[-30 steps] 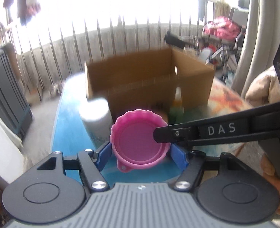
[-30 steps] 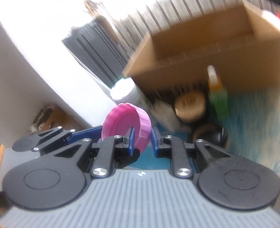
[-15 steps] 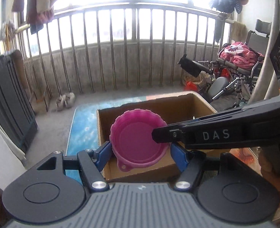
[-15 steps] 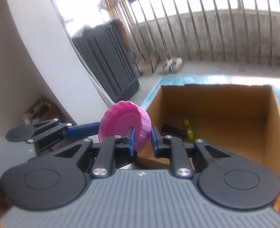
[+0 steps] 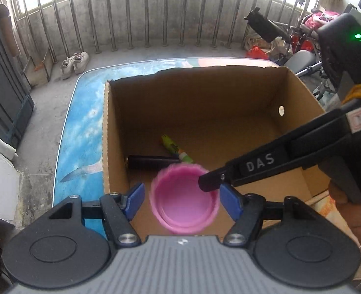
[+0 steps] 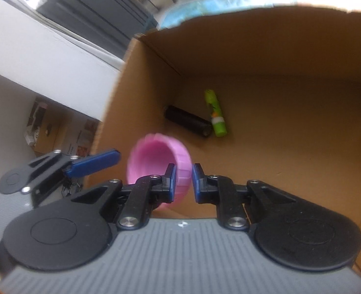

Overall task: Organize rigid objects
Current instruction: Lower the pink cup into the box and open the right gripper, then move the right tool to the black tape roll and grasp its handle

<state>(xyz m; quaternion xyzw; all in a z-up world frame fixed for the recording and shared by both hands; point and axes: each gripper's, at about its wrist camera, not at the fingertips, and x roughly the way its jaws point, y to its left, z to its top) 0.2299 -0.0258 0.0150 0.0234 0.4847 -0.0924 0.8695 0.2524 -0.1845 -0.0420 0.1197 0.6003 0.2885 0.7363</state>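
Note:
A pink screw lid hangs over the near left part of an open cardboard box, hollow side towards the left wrist camera. My right gripper is shut on the lid's ribbed rim; its black fingers reach in from the right. My left gripper is open, with a blue pad on each side of the lid and a gap at both. On the box floor lie a black cylinder and a green stick.
The box stands on a blue patterned tabletop. Beyond it are a concrete floor, a pair of shoes and a railing. A dark cabinet is at the left, a wheelchair and clutter at the right.
Both grippers have carried the lid from in front of the box to over its open top, and the inside now shows. The lid has tilted and now stands clear of the left pads.

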